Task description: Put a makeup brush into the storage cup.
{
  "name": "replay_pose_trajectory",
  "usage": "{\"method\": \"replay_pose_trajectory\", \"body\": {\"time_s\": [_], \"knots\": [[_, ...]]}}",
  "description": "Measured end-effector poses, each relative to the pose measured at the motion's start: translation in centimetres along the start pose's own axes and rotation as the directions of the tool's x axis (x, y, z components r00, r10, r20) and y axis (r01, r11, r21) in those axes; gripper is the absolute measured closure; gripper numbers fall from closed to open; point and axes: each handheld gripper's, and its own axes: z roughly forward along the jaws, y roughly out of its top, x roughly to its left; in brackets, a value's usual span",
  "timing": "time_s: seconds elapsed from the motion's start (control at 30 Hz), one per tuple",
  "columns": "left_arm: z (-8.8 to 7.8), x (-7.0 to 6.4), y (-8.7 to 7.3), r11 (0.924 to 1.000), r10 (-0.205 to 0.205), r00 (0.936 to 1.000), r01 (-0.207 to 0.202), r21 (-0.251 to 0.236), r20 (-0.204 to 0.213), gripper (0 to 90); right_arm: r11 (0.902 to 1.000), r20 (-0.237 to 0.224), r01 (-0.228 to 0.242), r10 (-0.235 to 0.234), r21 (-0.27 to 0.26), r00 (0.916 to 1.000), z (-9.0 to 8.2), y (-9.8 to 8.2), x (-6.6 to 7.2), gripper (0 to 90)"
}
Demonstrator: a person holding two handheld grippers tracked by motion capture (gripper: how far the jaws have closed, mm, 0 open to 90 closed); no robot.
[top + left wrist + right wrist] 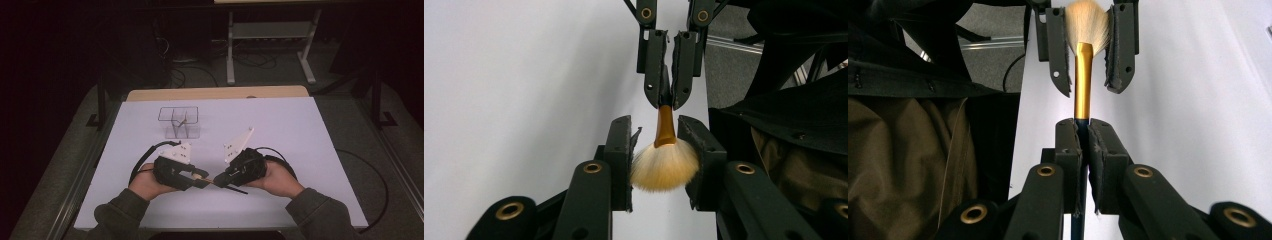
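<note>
A makeup brush [665, 131] with a gold ferrule, pale fanned bristles and a dark handle hangs level between my two grippers, above the white table. In the right gripper view my right gripper [1083, 136] is shut on the brush [1083, 82] where the ferrule meets the handle. My left gripper [656, 150] faces it, and its pads touch both sides of the bristle head. In the high view the left gripper [204, 181] and right gripper [221, 181] meet tip to tip near the table's front. The handle's dark end pokes out behind the right gripper.
A clear plastic holder [179, 122] with dividers stands at the back middle of the white table top [280, 130]. Cables loop beside both hands. A dark sleeve and jacket fill one side of each gripper view. A metal frame stands on the floor beyond the table.
</note>
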Motion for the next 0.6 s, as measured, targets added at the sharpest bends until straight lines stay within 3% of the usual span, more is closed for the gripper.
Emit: {"method": "replay_pose_trajectory", "body": {"time_s": [0.27,0.5,0.6], "knots": [[-0.08,0.15,0.11,0.9998,-0.020,0.9994,0.020,-0.008,0.029,70.5,0.9999,-0.003,0.001,-0.001,0.011,1.0000,0.31,0.08,0.07,82.9],[-0.23,0.25,0.28,1.0000,-0.002,0.9990,0.003,-0.005,0.044,79.1,1.0000,-0.005,0.006,-0.006,0.007,1.0000,0.44,0.11,0.01,82.9],[-0.25,0.28,0.37,0.9998,-0.016,0.9987,0.017,-0.010,0.047,80.4,1.0000,-0.006,0.007,-0.007,0.004,1.0000,0.47,0.11,0.01,82.9]]}}
